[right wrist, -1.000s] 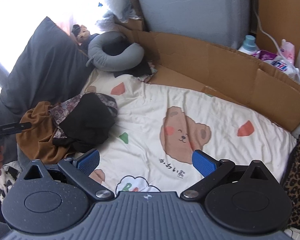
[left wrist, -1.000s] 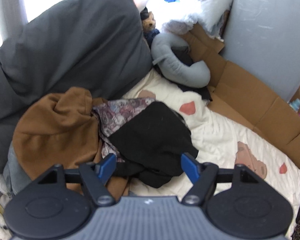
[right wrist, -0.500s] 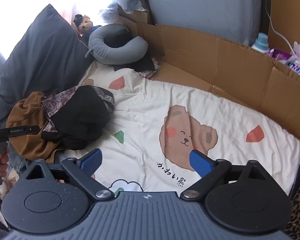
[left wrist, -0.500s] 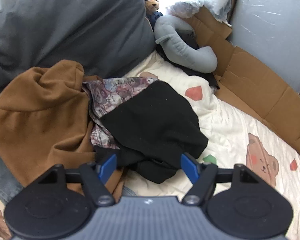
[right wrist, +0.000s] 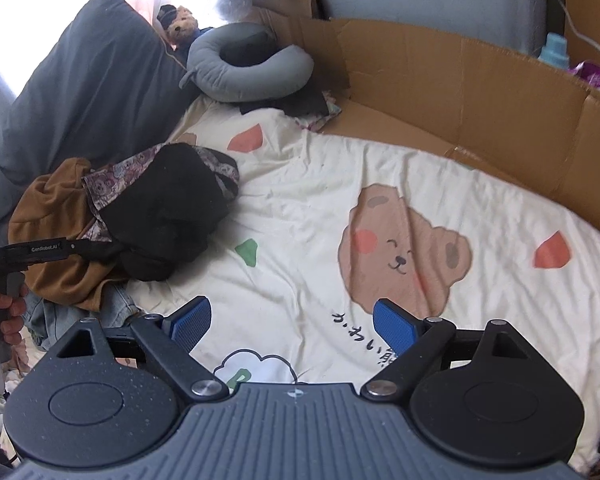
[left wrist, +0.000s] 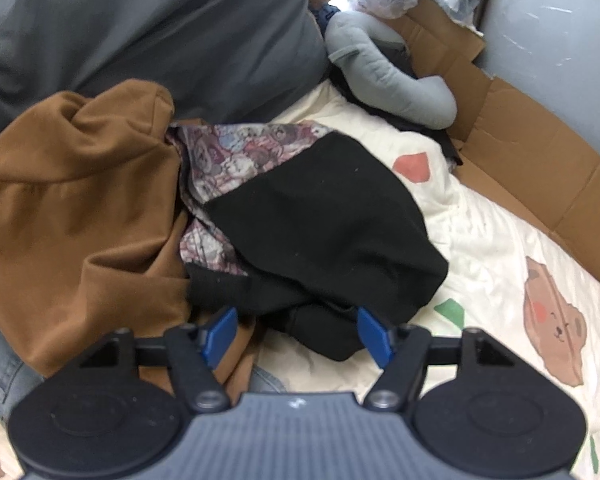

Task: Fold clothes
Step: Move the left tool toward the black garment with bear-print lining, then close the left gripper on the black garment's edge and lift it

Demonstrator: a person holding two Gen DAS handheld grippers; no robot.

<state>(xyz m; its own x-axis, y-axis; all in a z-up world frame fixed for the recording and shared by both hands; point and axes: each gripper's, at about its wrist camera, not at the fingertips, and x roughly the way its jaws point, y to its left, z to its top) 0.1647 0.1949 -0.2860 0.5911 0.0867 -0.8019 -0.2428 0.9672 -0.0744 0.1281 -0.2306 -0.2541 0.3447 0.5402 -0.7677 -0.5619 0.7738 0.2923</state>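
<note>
both grippers over the bed, nothing held.
left gripper [left wrist: 298,332]: jaws apart, just been narrowing, lower fold of black garment [left wrist: 320,232] between the pads, no pinch visible. pile sits left on the bear-print sheet [right wrist: 380,184]: brown garment [left wrist: 72,216], floral piece [left wrist: 236,152], then black. right gripper [right wrist: 292,326]: wide open above bare sheet.

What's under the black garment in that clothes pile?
A floral patterned cloth shows beneath the black garment, with bear-print bedding under its right edge. Anything deeper is covered.
</note>
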